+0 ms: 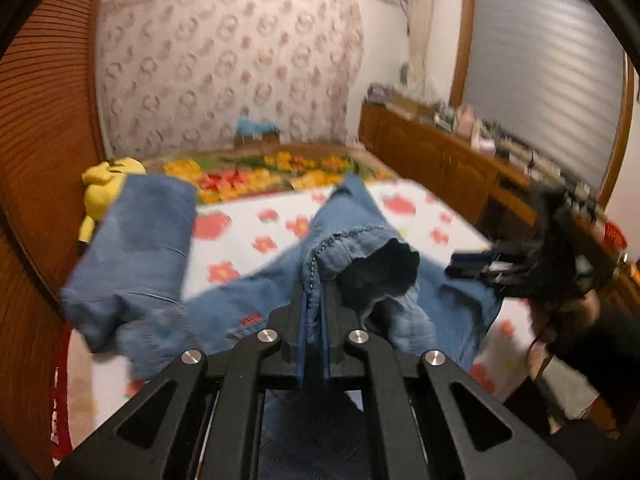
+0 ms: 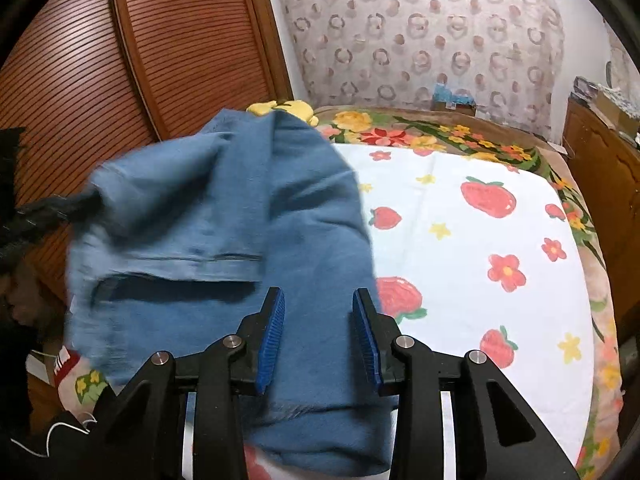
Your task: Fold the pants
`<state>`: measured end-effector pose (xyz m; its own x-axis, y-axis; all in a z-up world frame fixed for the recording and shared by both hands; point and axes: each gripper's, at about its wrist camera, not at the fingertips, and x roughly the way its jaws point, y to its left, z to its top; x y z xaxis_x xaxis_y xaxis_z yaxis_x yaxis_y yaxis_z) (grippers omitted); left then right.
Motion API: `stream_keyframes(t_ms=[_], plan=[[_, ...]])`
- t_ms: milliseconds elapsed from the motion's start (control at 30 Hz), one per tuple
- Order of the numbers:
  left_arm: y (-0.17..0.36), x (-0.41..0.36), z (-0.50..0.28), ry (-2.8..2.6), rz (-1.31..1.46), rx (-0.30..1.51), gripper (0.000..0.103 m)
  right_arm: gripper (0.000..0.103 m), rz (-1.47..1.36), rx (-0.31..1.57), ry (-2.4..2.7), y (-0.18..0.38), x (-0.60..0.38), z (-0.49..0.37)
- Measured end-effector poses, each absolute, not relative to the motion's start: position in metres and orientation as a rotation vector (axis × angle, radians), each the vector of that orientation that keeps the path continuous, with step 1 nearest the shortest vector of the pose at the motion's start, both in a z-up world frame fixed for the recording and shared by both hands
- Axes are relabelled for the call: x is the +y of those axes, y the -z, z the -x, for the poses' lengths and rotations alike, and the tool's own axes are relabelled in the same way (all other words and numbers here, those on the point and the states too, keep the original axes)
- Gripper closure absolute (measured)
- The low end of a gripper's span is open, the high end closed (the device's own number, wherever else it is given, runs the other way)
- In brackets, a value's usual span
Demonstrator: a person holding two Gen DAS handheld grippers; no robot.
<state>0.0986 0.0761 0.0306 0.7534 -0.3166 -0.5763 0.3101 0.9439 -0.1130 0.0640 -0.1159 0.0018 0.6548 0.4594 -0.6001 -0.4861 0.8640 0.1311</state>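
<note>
The bed point(image 2: 480, 240) fills most of both views; it has a white sheet with red strawberries and flowers, and a flowered blanket point(image 1: 256, 172) lies at its far end by the patterned wall. At the bed's left side stands a brown slatted door point(image 2: 180, 40), and at the right side a wooden cabinet point(image 1: 440, 156).

The jeans point(image 1: 152, 240) lie on the near part of the bed, partly lifted and crumpled. In my left view one leg runs away from me toward the far left, its end up near a yellow plush toy point(image 1: 106, 184). The other leg rises in the middle, and its hem opening point(image 1: 384, 268), dark inside, faces toward me and a little to the right. So the long axis goes roughly from me to the far end of the bed, though the cloth is too bunched to say this exactly.

My left fingers point(image 1: 314, 312) are pressed together and pinch a seam edge of the jeans; the cloth stands straight between them and hangs to both sides.

My right fingers point(image 2: 319, 336) are spread. Denim lies below and between them, but the blue pads point(image 2: 272, 336) do not press on it. In this view the jeans are heaped to the left, and a pocket slit point(image 2: 176, 280) lies crosswise just beyond the left finger.
</note>
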Motion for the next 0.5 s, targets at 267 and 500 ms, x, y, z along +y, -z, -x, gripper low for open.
stream_keyframes(t_ms=[267, 500], plan=[[-0.023, 0.151, -0.095, 0.168, 0.028, 0.702, 0.096, 0.066, 0.059, 0.652, -0.581, -0.005, -0.092, -0.053], [0.013, 0.175, -0.089, 0.092, 0.057, 0.753, 0.055, 0.066, 0.098, 0.654, -0.61, 0.003, -0.093, -0.064]])
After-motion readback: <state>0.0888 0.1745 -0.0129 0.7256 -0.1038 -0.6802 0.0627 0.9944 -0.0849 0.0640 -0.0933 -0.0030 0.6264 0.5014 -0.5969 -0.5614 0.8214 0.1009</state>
